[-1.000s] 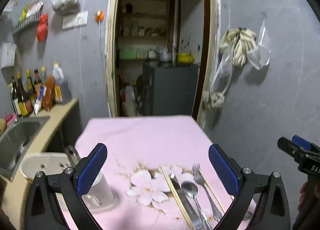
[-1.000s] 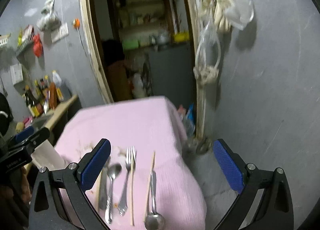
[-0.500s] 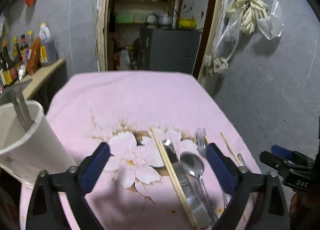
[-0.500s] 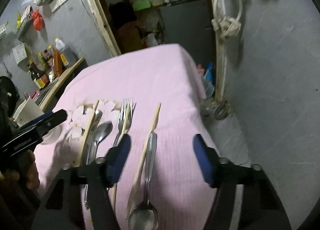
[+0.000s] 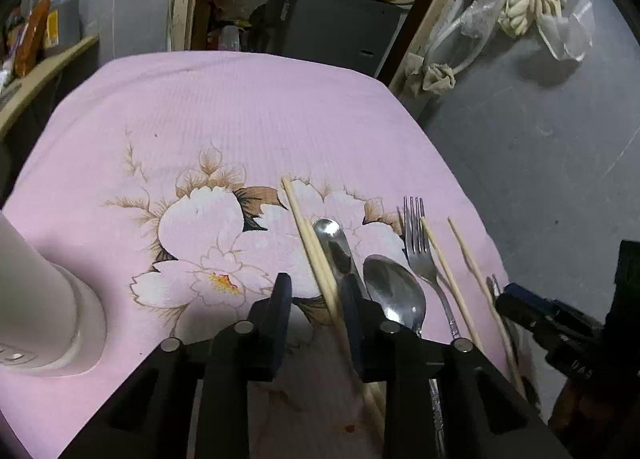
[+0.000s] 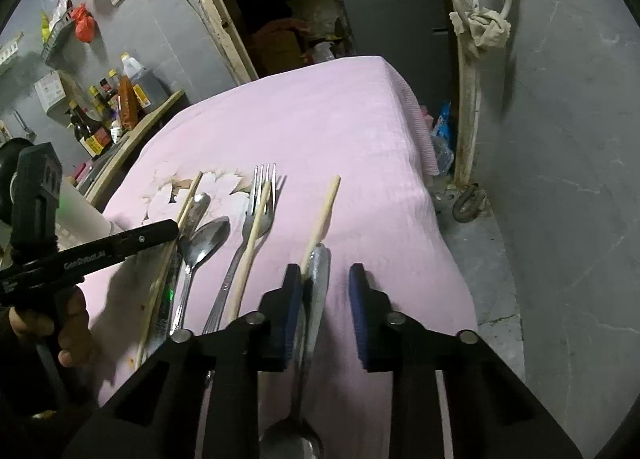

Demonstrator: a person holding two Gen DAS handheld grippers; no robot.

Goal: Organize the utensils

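Closing left tool (image 5: 316, 287): its jaws have just been narrowing and stand part-way apart, low over the desk; the pair of chopsticks (image 5: 308, 243) runs between them, close against the right-hand pad, with a clear gap to the other pad; nothing is gripped
Closing right tool (image 6: 324, 279): its jaws have likewise just been narrowing; the handle of a second spoon (image 6: 318, 271) and the lone chopstick (image 6: 324, 211) lie between them, close to the left-hand pad, the other pad apart; not clamped
Utensils: all flat on the pink flowered cloth (image 5: 240, 119), roughly parallel; beside the pair come a knife (image 5: 336, 243), a spoon (image 5: 394, 295) and a fork (image 5: 418, 243) with a chopstick (image 5: 440, 263) lying over it
Cup: a white cup (image 5: 40, 299) stands upright at the cloth's left edge, well apart from the utensils
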